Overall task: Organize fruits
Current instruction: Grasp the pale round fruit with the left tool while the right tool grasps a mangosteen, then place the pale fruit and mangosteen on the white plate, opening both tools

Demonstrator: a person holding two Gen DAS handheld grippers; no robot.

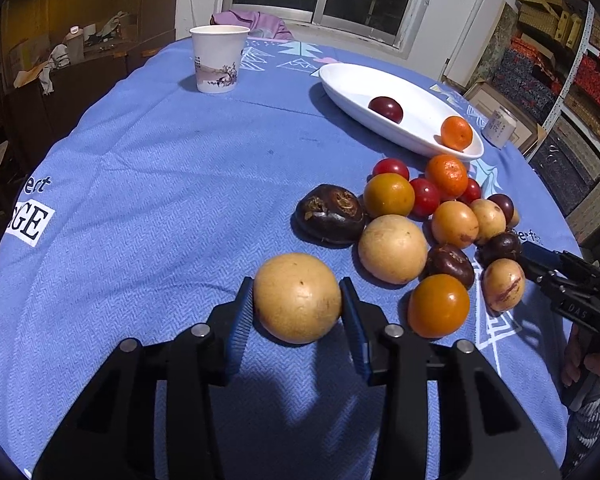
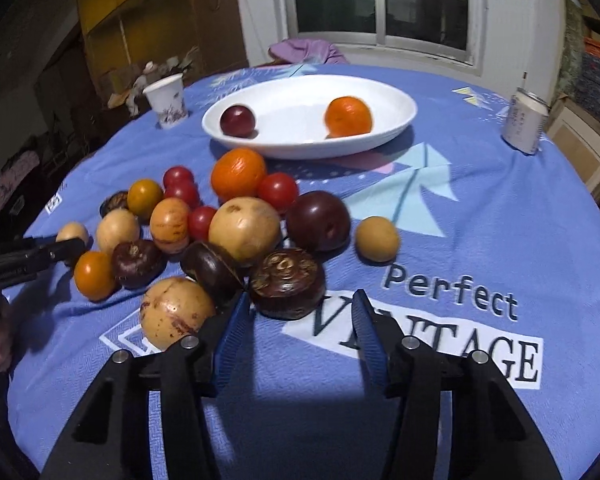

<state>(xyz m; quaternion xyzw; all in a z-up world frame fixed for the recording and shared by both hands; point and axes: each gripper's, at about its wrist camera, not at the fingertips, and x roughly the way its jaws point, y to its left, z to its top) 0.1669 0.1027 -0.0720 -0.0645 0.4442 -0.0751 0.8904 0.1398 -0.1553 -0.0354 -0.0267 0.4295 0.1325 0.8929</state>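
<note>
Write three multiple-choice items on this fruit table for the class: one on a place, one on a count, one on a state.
1. Where does the white paper cup stand?
A on the blue tablecloth
B in the dish
C on the sill

2. How many fruits lie in the white oval dish?
A none
B two
C five

3. The left hand-held gripper is:
A wide open over bare cloth
B closed on a round tan fruit
C out of view

Answers: 1 A, it stands on cloth apart from the dish. 2 B, one dark red, one orange. 3 B, both pads touch the fruit.

Left tongs angle downward, blue pads pressed on both sides of a round tan fruit; right tongs angle downward, pads parted, gripping nothing.
</note>
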